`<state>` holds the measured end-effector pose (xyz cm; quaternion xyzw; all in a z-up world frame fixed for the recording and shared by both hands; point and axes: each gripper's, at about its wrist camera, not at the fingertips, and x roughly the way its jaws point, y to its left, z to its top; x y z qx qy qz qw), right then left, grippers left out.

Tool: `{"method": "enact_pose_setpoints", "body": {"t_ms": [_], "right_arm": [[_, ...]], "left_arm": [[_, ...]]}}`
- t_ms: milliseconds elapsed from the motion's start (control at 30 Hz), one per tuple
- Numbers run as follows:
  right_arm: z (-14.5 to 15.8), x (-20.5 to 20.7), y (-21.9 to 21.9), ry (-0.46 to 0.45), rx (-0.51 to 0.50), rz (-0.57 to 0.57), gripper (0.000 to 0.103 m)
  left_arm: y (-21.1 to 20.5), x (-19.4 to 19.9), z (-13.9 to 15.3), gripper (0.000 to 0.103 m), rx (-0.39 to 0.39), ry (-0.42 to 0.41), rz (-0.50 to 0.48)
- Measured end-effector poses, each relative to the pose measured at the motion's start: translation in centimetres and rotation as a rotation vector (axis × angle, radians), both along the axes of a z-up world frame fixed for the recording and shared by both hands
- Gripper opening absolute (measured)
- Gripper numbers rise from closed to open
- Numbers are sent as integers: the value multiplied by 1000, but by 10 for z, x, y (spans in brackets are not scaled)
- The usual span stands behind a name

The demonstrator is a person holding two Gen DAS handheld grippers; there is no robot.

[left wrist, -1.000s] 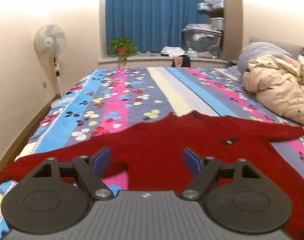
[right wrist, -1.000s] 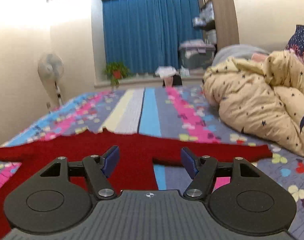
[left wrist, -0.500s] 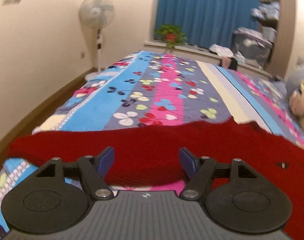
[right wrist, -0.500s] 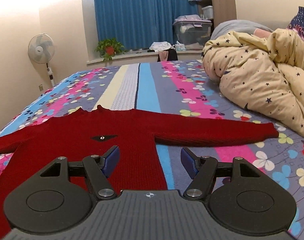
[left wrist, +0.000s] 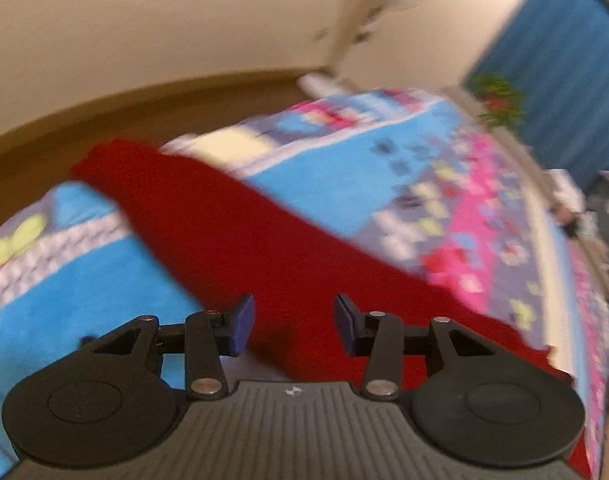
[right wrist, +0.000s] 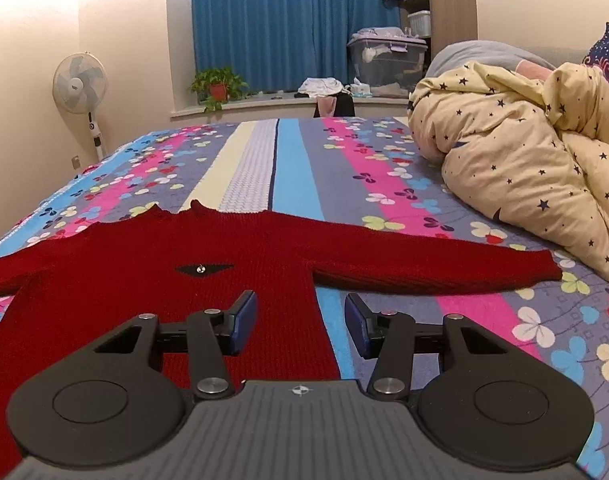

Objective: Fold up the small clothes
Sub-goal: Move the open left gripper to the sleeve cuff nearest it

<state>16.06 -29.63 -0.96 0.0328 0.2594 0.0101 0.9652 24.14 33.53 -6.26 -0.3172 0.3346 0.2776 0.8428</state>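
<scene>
Striped floral bedspread [right wrist: 296, 168] | red knit sweater [right wrist: 144, 264] flat, sleeves outstretched

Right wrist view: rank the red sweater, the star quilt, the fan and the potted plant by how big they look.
1. red sweater; nearness inflates it
2. star quilt, close behind
3. fan
4. potted plant, smallest, but farthest away

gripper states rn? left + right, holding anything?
Left gripper: open, jaws just narrowing, over the red sweater sleeve, nothing gripped.
Right gripper: open, jaws just narrowing, over the sweater's side edge, nothing gripped.
</scene>
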Motion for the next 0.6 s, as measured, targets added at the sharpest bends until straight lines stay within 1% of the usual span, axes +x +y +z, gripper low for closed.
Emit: {"method": "enact_pose_setpoints", "body": {"t_ms": [33, 67, 133, 200, 333, 433, 500, 600], "right_arm": [[-1, 1, 0, 4, 1, -1, 50], [-1, 2, -1, 7, 2, -1, 50], [-3, 4, -1, 14, 3, -6, 50], [-4, 7, -1, 22, 4, -10, 50], [-6, 11, 2, 31, -1, -3, 50], [-8, 12, 3, 36, -7, 7, 50], [-8, 13, 2, 38, -6, 7, 51], [-9, 15, 2, 41, -2, 5, 50]], "left_arm": [[6, 1, -6, 49, -6, 40, 20], [10, 3, -9, 50, -12, 61, 30], [16, 4, -15, 57, -29, 79, 42], [20, 5, -19, 59, -36, 82, 45], [17, 9, -20, 64, -17, 88, 40], [16, 9, -19, 65, -11, 91, 48], [11, 16, -22, 65, -5, 95, 56], [12, 17, -21, 65, 21, 109, 96]]}}
